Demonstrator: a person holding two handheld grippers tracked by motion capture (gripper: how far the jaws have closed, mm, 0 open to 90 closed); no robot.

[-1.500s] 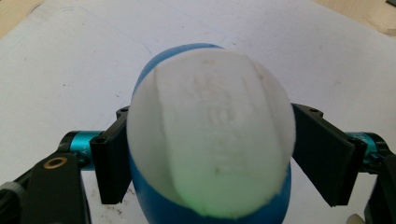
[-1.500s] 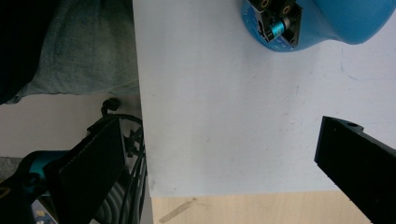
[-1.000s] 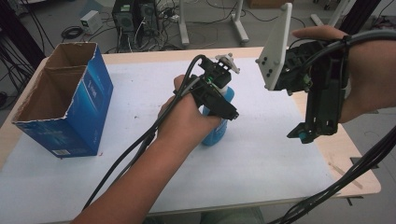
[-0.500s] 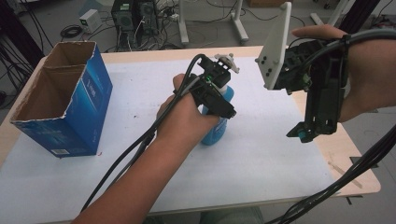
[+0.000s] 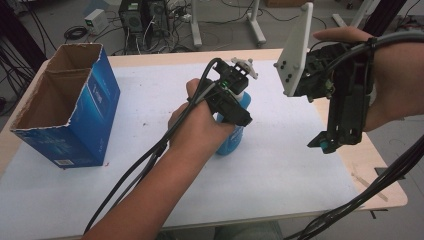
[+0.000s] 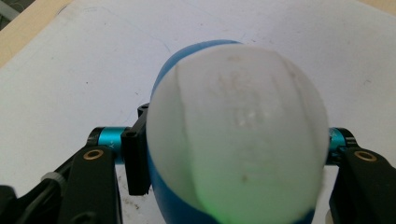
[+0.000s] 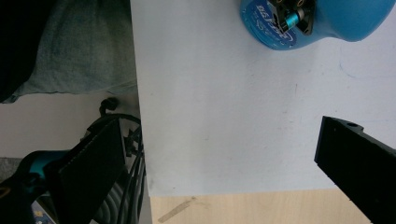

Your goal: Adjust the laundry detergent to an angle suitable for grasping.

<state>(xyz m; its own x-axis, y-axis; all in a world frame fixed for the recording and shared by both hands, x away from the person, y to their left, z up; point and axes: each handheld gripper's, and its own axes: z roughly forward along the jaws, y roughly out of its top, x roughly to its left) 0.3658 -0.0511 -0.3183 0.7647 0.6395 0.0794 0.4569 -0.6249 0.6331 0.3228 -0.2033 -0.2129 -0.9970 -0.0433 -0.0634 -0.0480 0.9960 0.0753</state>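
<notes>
Your left gripper (image 5: 234,111) is clamped on the blue plastic bottle with the white rounded cap (image 5: 234,135), which stands upright near the middle of the white table mat (image 5: 280,170). Its jaws have just been closing, and in the left gripper view the black pads (image 6: 136,158) now press the bottle's sides just below the cap (image 6: 238,126), with the bottle filling the gap between them.

Your right gripper (image 5: 334,142) hangs above the right part of the mat, well apart from the bottle, pointing down. In the right gripper view its two jaws stand wide apart with nothing but bare mat between them; the bottle (image 7: 327,21) shows far off at the top of that view.

The bottle looks like smooth moulded plastic, so I judge it stiff enough to take a firm squeeze but slippery, and its rounded, tapering shoulders could let the pads ride upward towards the cap. You cannot tell from here how full it is; if it holds liquid it will be bottom-heavy and may swing under a grip this high. Holding at the narrower part below the cap seems a sensible place, since the body lower down looks wider. Lift it straight and slowly, keeping it upright.

The open blue cardboard box with a torn rim (image 5: 75,120) stands at the left of the table, well apart from the bottle.
</notes>
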